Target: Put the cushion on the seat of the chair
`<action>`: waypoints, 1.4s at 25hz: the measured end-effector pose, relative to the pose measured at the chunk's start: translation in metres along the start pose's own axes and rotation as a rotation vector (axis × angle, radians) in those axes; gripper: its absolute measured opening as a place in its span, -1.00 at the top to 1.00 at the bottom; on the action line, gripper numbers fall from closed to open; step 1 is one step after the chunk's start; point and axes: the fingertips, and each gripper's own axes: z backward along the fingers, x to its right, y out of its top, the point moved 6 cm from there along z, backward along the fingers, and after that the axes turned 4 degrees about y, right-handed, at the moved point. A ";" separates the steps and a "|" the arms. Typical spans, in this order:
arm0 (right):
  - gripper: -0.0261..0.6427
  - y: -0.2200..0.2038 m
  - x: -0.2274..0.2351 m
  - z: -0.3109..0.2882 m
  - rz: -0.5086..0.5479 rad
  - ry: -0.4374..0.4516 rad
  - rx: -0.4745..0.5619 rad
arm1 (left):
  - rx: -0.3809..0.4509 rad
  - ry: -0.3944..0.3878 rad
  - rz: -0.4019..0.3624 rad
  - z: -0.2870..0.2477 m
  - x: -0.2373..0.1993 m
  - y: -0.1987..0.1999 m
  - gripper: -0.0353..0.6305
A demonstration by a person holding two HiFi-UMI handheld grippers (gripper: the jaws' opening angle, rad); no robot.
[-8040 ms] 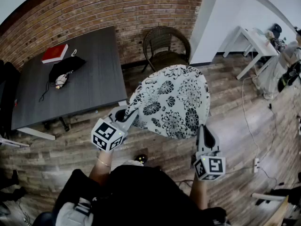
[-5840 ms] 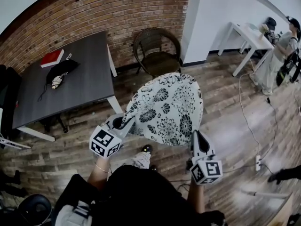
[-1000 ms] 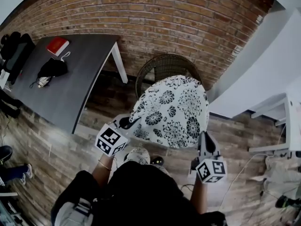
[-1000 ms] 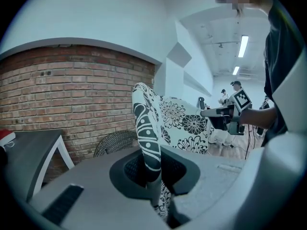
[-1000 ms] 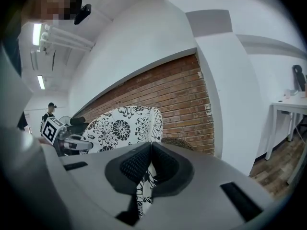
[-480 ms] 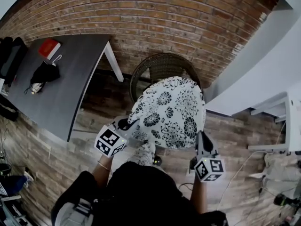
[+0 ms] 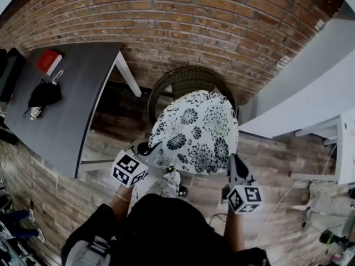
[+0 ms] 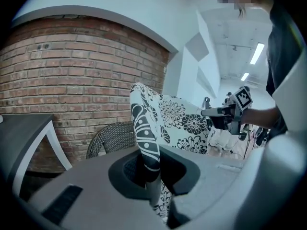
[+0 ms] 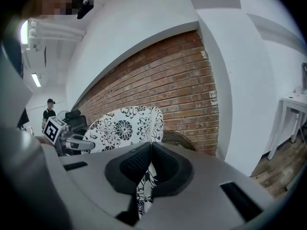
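Clamping the near left edge of the cushion (image 7: 194,132), the left gripper (image 7: 150,147) has its jaws pressed together on the patterned fabric, which rises up out of the jaws in its own view. The right gripper (image 7: 232,163) is likewise closed on the cushion's near right edge, with the fabric pinched thin between its pads. Held between the two, the round black-and-white flowered cushion hangs tilted in the air, and in the head view its far edge overlaps the wicker chair (image 7: 186,82). The chair stands just beyond it against the brick wall (image 7: 222,21), with a dark table (image 7: 61,104) to the left. The cushion hides the seat, so I cannot tell whether the two touch. I judge the carrying to be nearly over. Left to do: lower the cushion flat onto the seat and let go with both grippers.
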 end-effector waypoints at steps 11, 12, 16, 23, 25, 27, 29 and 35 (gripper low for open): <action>0.91 0.009 -0.020 0.025 -0.003 -0.024 -0.014 | -0.018 -0.009 0.014 0.022 0.009 0.005 0.86; 0.91 0.018 -0.041 0.043 -0.018 -0.068 0.024 | -0.013 -0.040 -0.030 0.039 0.007 0.022 0.86; 0.91 0.049 -0.113 0.101 -0.060 -0.217 0.149 | 0.004 -0.155 -0.184 0.094 -0.001 0.084 0.86; 0.91 0.055 -0.105 0.081 -0.041 -0.217 0.116 | -0.015 -0.165 -0.144 0.074 -0.007 0.081 0.86; 0.91 0.051 -0.098 0.076 -0.027 -0.219 0.106 | -0.022 -0.171 -0.142 0.067 -0.005 0.077 0.86; 0.91 0.045 -0.090 0.072 -0.015 -0.221 0.083 | -0.029 -0.166 -0.141 0.062 -0.003 0.072 0.86; 0.91 0.043 -0.082 0.067 -0.017 -0.216 0.070 | -0.033 -0.147 -0.132 0.056 -0.003 0.068 0.86; 0.91 0.036 -0.059 0.047 -0.025 -0.170 0.019 | -0.049 -0.070 -0.086 0.038 -0.007 0.052 0.86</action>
